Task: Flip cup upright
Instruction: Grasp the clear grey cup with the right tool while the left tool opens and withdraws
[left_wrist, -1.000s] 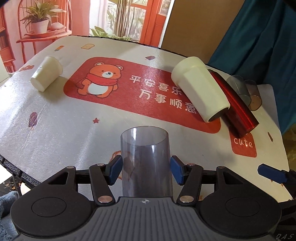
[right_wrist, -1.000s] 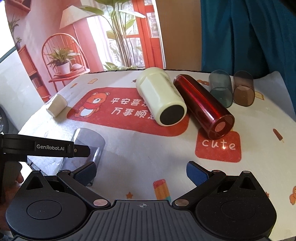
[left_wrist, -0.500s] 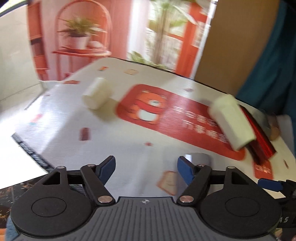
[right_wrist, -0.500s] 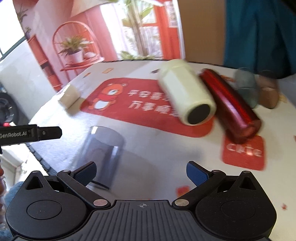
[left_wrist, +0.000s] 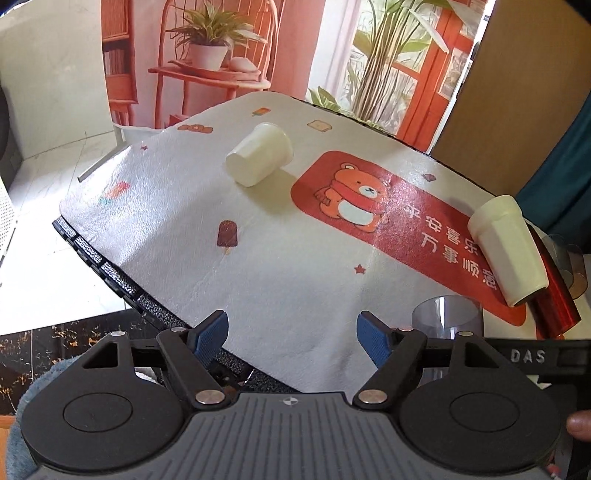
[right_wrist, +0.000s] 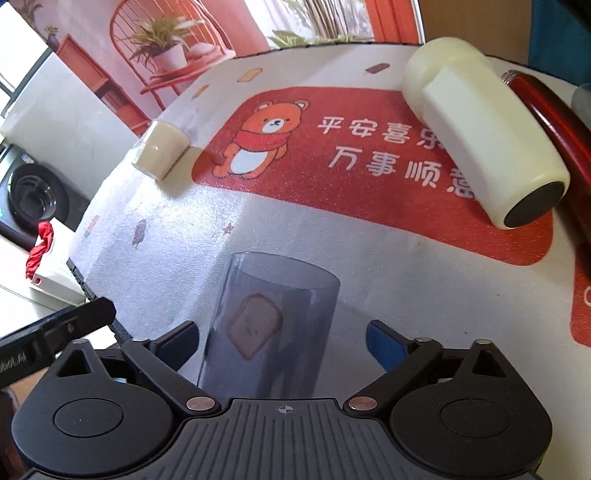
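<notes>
A clear grey cup (right_wrist: 273, 317) stands upright on the table mat, between the open fingers of my right gripper (right_wrist: 282, 341), untouched by either pad. It also shows at the right in the left wrist view (left_wrist: 447, 319). My left gripper (left_wrist: 291, 332) is open and empty over the table's near left edge. A small cream cup (left_wrist: 258, 155) lies on its side at the far left, also in the right wrist view (right_wrist: 160, 153). A large cream cup (right_wrist: 480, 147) lies on its side at the right.
A red tumbler (right_wrist: 550, 114) lies beside the large cream cup (left_wrist: 508, 247). Two small tinted cups (left_wrist: 570, 266) stand behind it. The mat (left_wrist: 295, 266) has a red bear panel. The table edge (left_wrist: 122, 280) runs close at the left, floor beyond.
My left gripper has let go of the clear cup and swung left, away from it. My right gripper has moved left so the standing cup now sits between its fingers.
</notes>
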